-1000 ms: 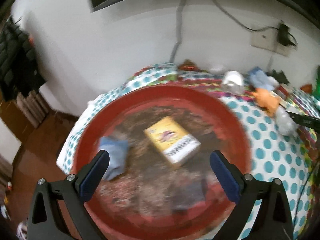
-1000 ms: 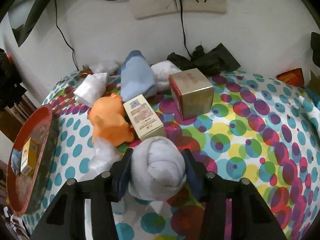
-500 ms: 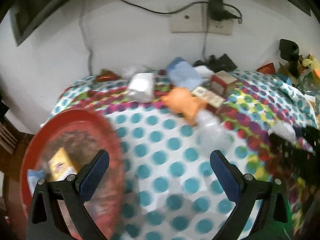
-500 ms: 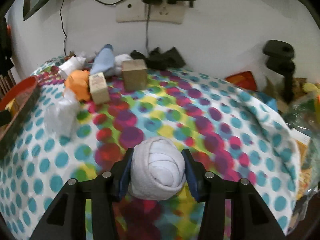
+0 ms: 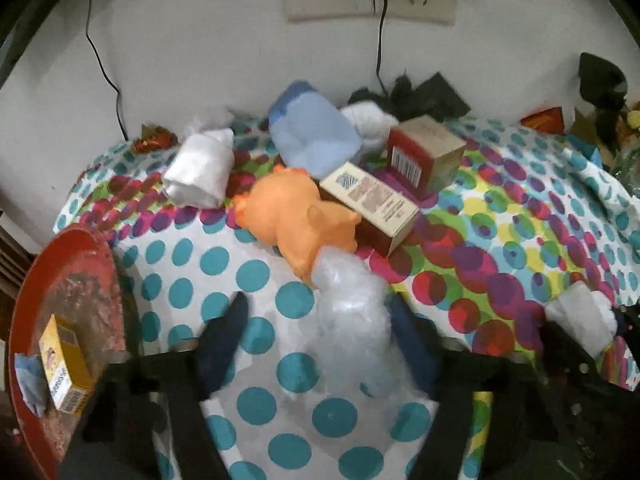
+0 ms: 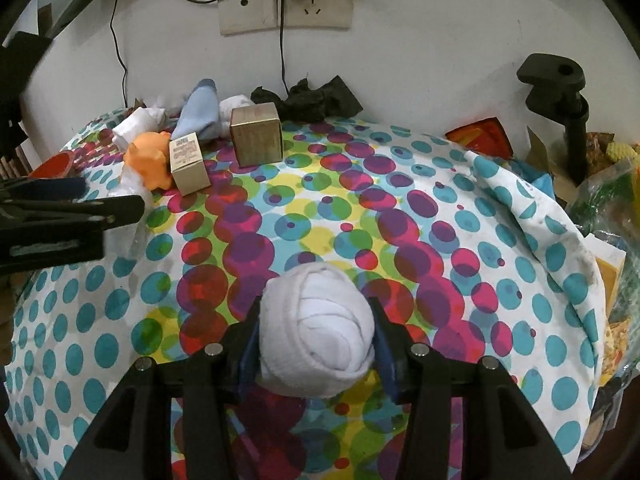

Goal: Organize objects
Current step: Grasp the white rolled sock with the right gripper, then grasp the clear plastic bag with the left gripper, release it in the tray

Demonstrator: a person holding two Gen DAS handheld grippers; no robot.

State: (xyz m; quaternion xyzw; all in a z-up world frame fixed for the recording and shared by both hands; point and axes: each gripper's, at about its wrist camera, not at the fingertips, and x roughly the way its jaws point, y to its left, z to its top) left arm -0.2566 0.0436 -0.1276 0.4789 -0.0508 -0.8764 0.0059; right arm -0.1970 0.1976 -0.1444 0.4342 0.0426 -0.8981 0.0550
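Note:
A crumpled clear plastic wad [image 5: 352,320] lies on the dotted tablecloth [image 5: 256,276], in front of an orange toy pig [image 5: 296,216]. My left gripper [image 5: 320,332] straddles the wad and its jaws are closing. The right finger is against the plastic, while a gap still shows at the left finger [image 5: 228,340]. My right gripper [image 6: 316,332] is shut on a rolled white sock [image 6: 316,320] just above the cloth. At the left edge sits a red tray [image 5: 80,248] holding a yellow box [image 5: 64,368] and a blue cloth [image 5: 26,376].
Behind the pig lie a cream box [image 5: 372,200], a red-and-gold box [image 5: 424,152], a light blue sock [image 5: 312,136], a white bundle [image 5: 200,168] and a black bag [image 5: 420,92]. A black clamp stand [image 6: 560,100] and loose clutter stand at the right edge. Cables hang from wall sockets [image 6: 288,12].
My left gripper swung right from over the red tray to the plastic wad, and its jaws narrowed. My right gripper carried the sock away from the pile, then held still.

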